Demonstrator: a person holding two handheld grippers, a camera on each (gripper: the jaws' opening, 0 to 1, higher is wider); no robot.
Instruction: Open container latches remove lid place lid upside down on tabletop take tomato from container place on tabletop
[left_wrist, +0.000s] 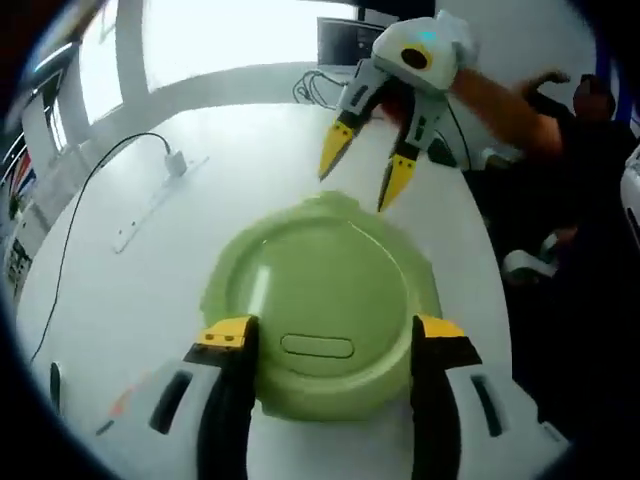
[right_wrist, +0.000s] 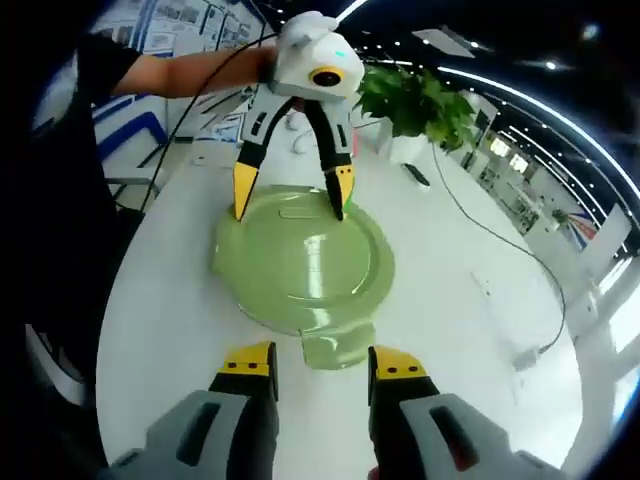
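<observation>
Left gripper (left_wrist: 330, 335), jaws spread wide, straddling the near rim of the round pale-green plastic container lid (left_wrist: 322, 290); its yellow tips lie just beside the lid edge on either side of the flat oval latch tab (left_wrist: 317, 346), and whether the pads touch the plastic cannot be told. In the right gripper view the same tool (right_wrist: 290, 190) comes in from the far side, one tip outside the rim and one over it.

Right gripper (right_wrist: 322, 365), jaws likewise apart and empty, its tips flanking the pale-green latch flap (right_wrist: 335, 352) that juts from the lid's edge toward it. In the left gripper view it (left_wrist: 363, 165) hovers just beyond the far rim, held by a person's hand (left_wrist: 470, 75).

The container sits closed, lid on, near the middle of the round white tabletop (left_wrist: 130, 290), well away from its edges. The tomato is presumably inside, hidden by the lid.

Step in hand, as judged: releasing the latches, with both flaps looking not yet lifted. To do it well, one jaw tip should hook under the free edge of each flap and lever outward and up, away from the lid's centre, while the opposite tool steadies the rim so the light container does not slide on the smooth surface. Working the two opposite latches evenly should keep the lid from tilting and binding.

A white cable with plug (left_wrist: 172, 158) lies toward the tabletop's far edge; a green potted plant (right_wrist: 415, 100) stands beyond, clear of the work.
</observation>
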